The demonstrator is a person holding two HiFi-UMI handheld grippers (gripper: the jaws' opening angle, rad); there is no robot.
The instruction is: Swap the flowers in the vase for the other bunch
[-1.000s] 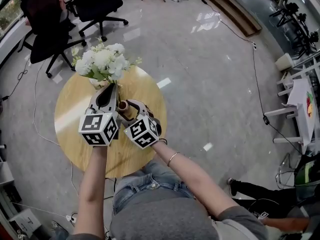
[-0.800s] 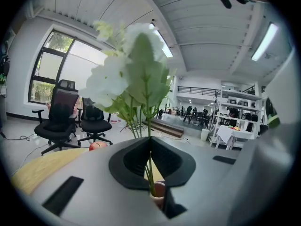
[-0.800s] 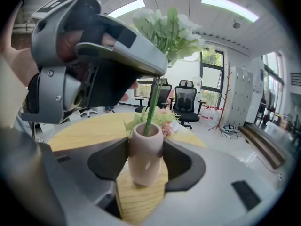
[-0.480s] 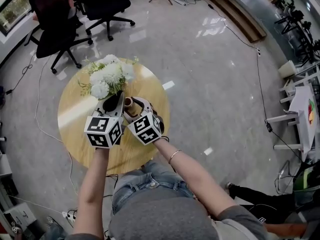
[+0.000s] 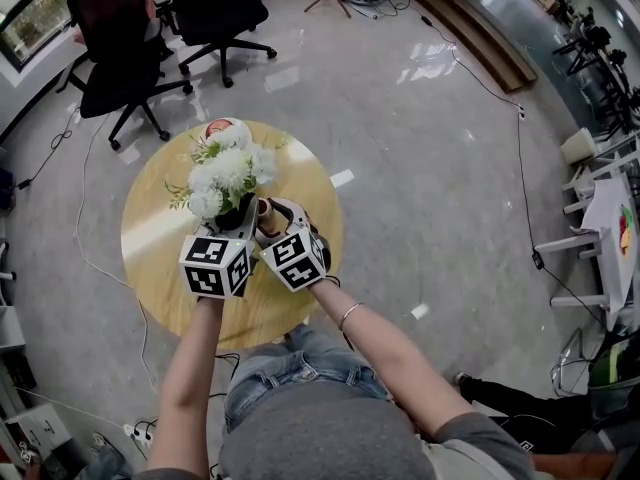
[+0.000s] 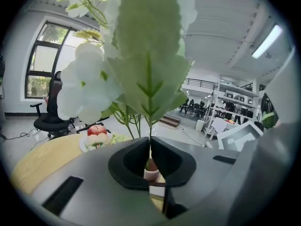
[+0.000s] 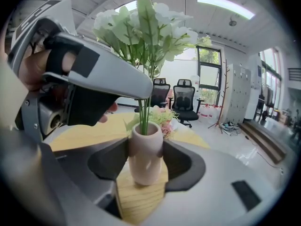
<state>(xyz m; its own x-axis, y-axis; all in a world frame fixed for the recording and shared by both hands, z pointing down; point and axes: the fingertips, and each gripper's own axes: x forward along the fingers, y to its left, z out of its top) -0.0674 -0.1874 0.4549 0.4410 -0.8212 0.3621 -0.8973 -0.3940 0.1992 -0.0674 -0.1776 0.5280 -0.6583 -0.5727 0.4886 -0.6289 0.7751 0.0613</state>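
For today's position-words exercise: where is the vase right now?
In the right gripper view the pale vase stands on the wooden table, clamped between the right gripper's jaws, right of the left gripper holding the white flowers.

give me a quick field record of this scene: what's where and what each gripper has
table: round, wooden
vase: upright on table, clamped between the right gripper's fingers
white flowers: stems pinched by left gripper, lower ends inside vase mouth
other bunch: lying on table beyond vase, untouched
left gripper: shut on white flowers
right gripper: shut on vase
swap: not finished
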